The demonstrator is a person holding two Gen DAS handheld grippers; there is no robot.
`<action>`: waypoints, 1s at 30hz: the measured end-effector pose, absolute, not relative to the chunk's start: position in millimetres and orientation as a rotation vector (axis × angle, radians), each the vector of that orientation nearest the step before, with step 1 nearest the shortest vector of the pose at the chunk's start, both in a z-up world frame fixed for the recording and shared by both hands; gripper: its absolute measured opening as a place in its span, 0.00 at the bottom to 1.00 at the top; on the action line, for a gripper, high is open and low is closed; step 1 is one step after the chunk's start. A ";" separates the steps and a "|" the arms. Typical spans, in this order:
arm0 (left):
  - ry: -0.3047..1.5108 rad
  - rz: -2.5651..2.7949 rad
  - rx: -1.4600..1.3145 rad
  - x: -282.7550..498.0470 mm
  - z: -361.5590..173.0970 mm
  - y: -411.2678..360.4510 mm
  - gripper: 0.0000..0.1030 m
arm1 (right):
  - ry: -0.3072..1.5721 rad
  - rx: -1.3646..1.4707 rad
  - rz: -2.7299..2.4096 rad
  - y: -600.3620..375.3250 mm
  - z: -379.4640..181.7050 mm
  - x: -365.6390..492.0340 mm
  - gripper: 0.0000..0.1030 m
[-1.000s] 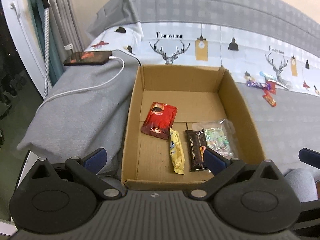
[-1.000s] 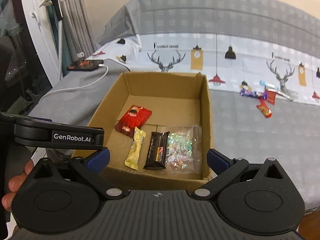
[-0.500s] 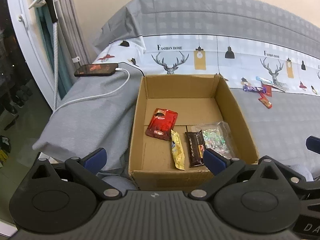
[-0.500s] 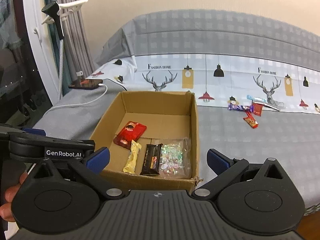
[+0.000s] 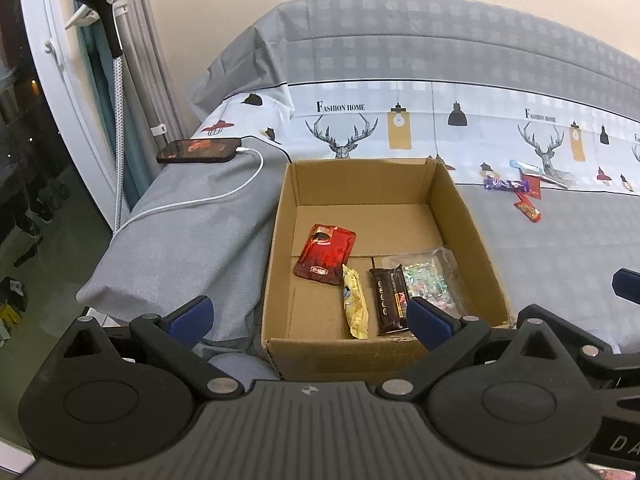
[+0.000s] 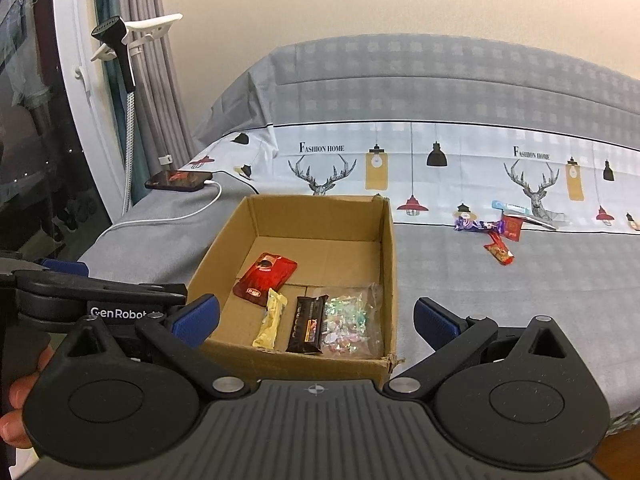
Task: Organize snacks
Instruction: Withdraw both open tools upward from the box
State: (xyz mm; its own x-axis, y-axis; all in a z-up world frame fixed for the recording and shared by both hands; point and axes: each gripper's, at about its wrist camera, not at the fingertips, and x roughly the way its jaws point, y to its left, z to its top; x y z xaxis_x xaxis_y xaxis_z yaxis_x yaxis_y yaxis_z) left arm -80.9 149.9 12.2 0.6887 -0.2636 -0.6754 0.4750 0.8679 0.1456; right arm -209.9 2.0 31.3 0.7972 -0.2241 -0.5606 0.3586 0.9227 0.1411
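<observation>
Both tongs, left [image 5: 308,316] and right [image 6: 316,316], are held wide apart and empty. Loose snacks [image 6: 490,232] are seen on the bed, right of the cardboard box [image 6: 390,280], nearer the right tongs; the red bar's [image 6: 498,253] long axis runs diagonally.

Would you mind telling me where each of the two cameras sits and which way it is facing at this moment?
Left wrist view: sits on the left gripper, looking forward and down into the cardboard box on the bed; both its open blue-padded fingers show, with the right gripper's fingertip at the right edge.
Right wrist view: sits on the right gripper, slightly to the right, facing the same box; its open fingers, the left gripper and a hand show.
Shared: the box, its four snacks, the loose snacks on the bedspread, the phone.
</observation>
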 end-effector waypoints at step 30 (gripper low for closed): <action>0.752 -0.453 0.409 -63.1 -3.8 99.6 1.00 | 0.605 0.325 -0.350 -34.9 9.8 -204.4 1.00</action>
